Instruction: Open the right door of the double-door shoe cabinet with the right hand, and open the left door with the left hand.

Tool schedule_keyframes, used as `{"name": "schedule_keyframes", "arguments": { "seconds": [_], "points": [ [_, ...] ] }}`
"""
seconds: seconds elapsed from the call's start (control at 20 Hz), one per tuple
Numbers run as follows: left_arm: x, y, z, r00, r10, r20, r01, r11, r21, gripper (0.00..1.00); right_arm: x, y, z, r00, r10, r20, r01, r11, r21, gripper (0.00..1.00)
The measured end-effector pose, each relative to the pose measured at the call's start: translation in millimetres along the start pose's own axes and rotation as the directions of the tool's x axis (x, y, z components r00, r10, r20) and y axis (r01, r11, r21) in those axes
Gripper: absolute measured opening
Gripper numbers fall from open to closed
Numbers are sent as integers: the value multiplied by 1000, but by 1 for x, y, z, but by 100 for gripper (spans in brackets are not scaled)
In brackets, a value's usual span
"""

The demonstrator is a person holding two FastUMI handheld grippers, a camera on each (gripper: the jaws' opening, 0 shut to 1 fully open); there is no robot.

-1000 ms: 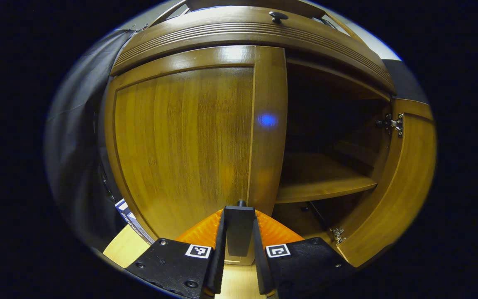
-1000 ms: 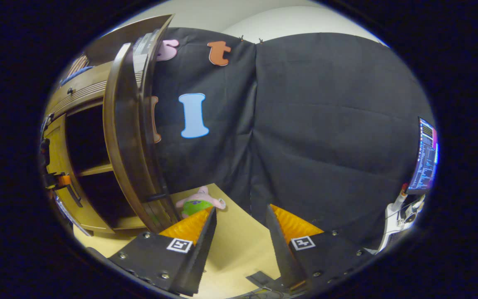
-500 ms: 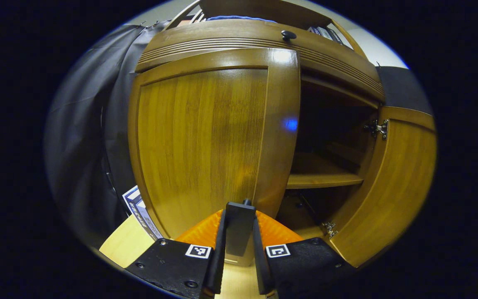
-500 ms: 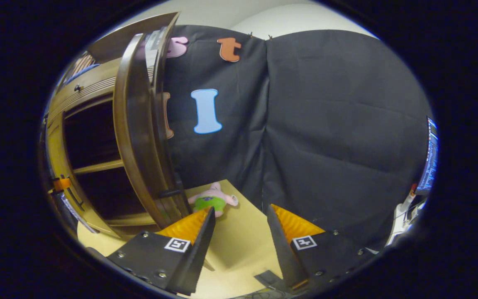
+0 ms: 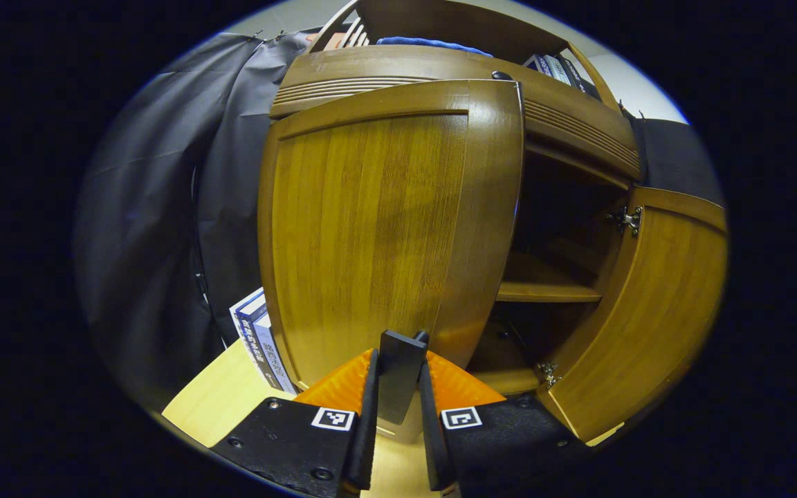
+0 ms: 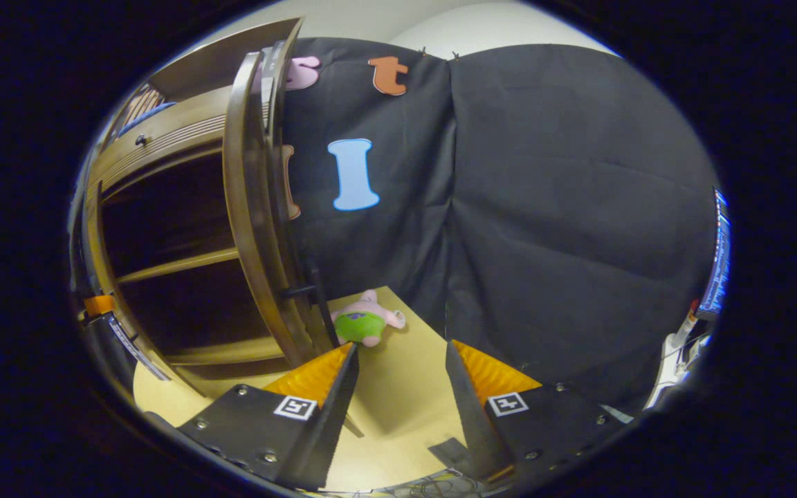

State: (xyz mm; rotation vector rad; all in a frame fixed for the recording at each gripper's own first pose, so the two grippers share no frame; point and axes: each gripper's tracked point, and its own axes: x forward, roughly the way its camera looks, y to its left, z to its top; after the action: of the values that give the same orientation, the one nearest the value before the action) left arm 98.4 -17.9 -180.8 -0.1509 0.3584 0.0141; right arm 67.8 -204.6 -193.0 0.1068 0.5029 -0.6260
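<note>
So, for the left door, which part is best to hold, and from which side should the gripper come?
Grip the dark handle near the left door's free edge, from the front. It stands off the panel as a thin bar, so the left gripper can close one finger on each side.

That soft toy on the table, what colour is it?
The soft toy is pink with a green middle, best seen in the right gripper view.

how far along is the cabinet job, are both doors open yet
Done: the right door is swung wide, its hinges and the inner shelf exposed, and the right hand-held gripper hangs open, off it. In hand: the left hand-held gripper is shut on the left door's handle, with the left door partly swung out. Left: swing that door fully open, then let go.
</note>
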Motion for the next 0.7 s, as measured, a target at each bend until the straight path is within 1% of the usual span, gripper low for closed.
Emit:
{"name": "schedule_keyframes", "arguments": {
  "seconds": [0.05,0.1,0.15,0.2,0.25,0.35,0.4,0.45,0.55,0.6,0.7],
  "points": [
    [-3,4,-1,1000,5,1,-5,1000,1,31,0,1,-2,1000,3,-2,-3,1000,1,72],
    [-6,7,-2,1000,9,1,-9,1000,1,31,-1,2,-2,1000,6,-4,-6,1000,1,75],
    [-10,9,-2,1000,13,0,-13,1000,-1,31,-3,3,-3,1000,9,-5,-9,1000,-1,75],
    [-13,12,-3,1000,16,-3,-16,1000,-7,30,-3,5,-4,1000,13,-6,-13,1000,-3,72],
    [-17,15,-3,1000,17,-4,-17,1000,-17,30,-2,7,-5,1000,18,-10,-18,1000,-5,75],
    [-21,19,-6,1000,14,-10,-15,999,-45,30,-3,11,-7,999,29,-15,-29,1000,-6,75],
    [-25,21,-5,1000,14,-11,-14,998,-56,30,-2,14,-8,999,34,-18,-34,999,-6,72],
    [-27,23,-6,1000,12,-14,-13,998,-63,29,-1,17,-9,999,39,-20,-39,999,-4,75],
    [-33,24,-11,1000,-3,-24,1,997,-72,29,-1,23,-12,998,53,-28,-53,999,0,75],
    [-36,23,-17,999,-14,-39,11,997,-80,28,-1,25,-12,998,57,-31,-57,998,1,72],
    [-42,26,-27,998,-12,-58,7,997,-83,26,1,29,-15,997,65,-36,-65,998,-1,72]
  ]
}}
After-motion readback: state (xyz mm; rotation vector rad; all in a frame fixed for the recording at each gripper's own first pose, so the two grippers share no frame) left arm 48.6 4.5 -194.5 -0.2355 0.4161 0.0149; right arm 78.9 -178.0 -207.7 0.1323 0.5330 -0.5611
